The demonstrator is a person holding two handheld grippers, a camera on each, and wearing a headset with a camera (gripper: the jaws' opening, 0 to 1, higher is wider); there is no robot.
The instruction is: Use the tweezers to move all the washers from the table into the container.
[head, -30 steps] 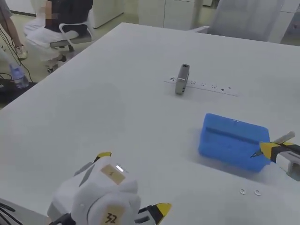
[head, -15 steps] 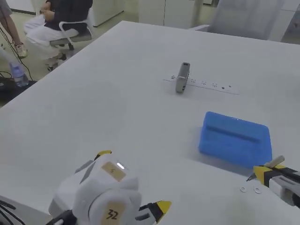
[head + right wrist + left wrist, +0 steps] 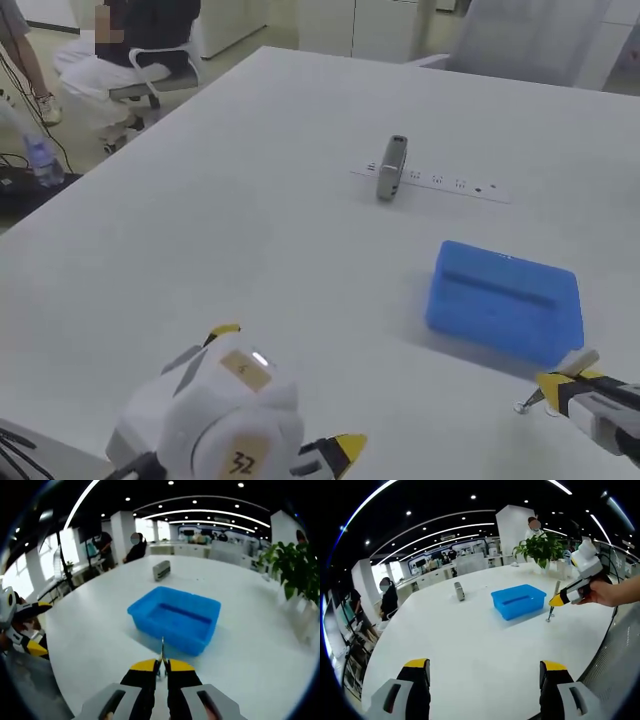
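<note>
One washer (image 3: pixel 519 407) flat on the white surface (image 3: pixel 250 230), near the blue container (image 3: pixel 505 300), right at the tip of the tweezers (image 3: pixel 162 650). Tweezers clamped between the right tongs (image 3: pixel 162 666), angled down at the surface. Well apart, the left tongs (image 3: pixel 485 666) spread wide, holding nothing.

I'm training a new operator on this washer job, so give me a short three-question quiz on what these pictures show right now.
1. True or false: the left gripper has its jaws wide apart and holds nothing.
2. What does the right gripper clamp? A. tweezers B. a screwdriver C. a pen
3. Fill in: the tweezers' tip is down at the table, near a washer, outside the blue ____.
Key: 1 true; 2 A; 3 container.
</note>
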